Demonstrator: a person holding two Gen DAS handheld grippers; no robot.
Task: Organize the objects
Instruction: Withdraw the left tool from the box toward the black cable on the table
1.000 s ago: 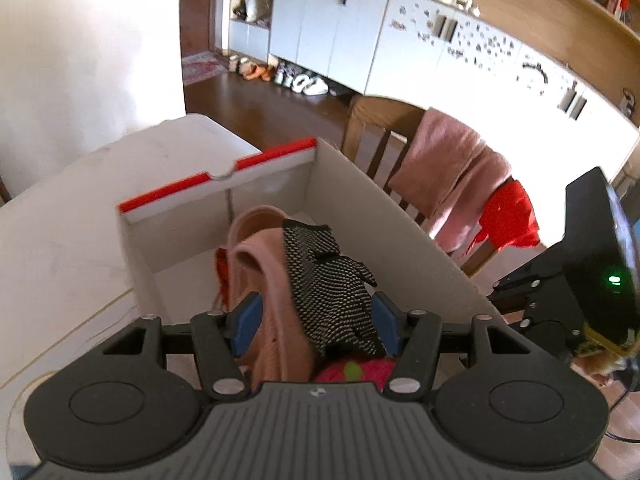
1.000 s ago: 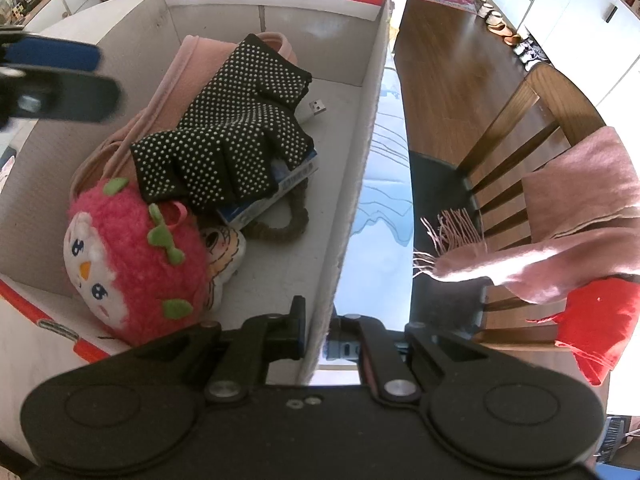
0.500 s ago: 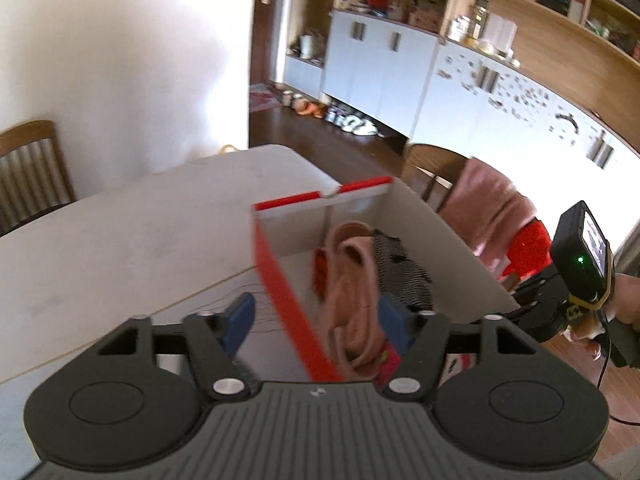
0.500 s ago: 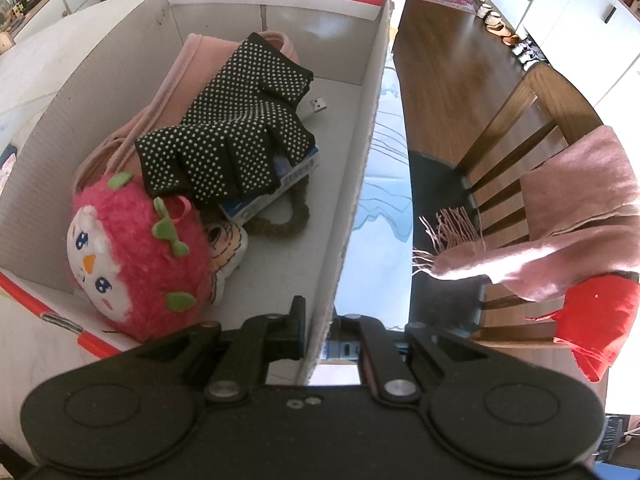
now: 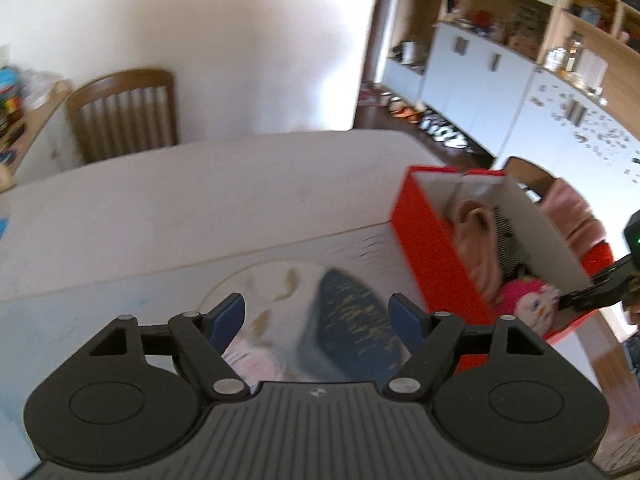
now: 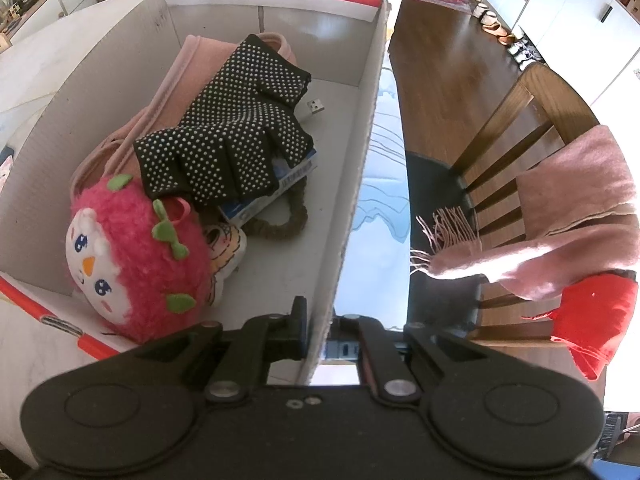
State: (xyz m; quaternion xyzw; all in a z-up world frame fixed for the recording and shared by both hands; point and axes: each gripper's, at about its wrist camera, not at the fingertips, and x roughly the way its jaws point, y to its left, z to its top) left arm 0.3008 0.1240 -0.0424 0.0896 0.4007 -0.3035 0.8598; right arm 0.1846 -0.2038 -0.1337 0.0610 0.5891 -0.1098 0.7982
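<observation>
Clamping the box [image 6: 356, 184] wall, right fingers [image 6: 298, 332]; left fingers [image 5: 226, 316] wide, empty, over blurred dark object [image 5: 352, 324].

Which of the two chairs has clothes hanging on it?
The chair right beside the box. A pink scarf and a red cloth hang over its back. The chair by the wall is bare.

Readable text: none in either view.
Blue-and-white packet [image 6: 276, 188], centre of the right wrist view, under the dotted glove [image 6: 228, 136]: print too small to read.
</observation>
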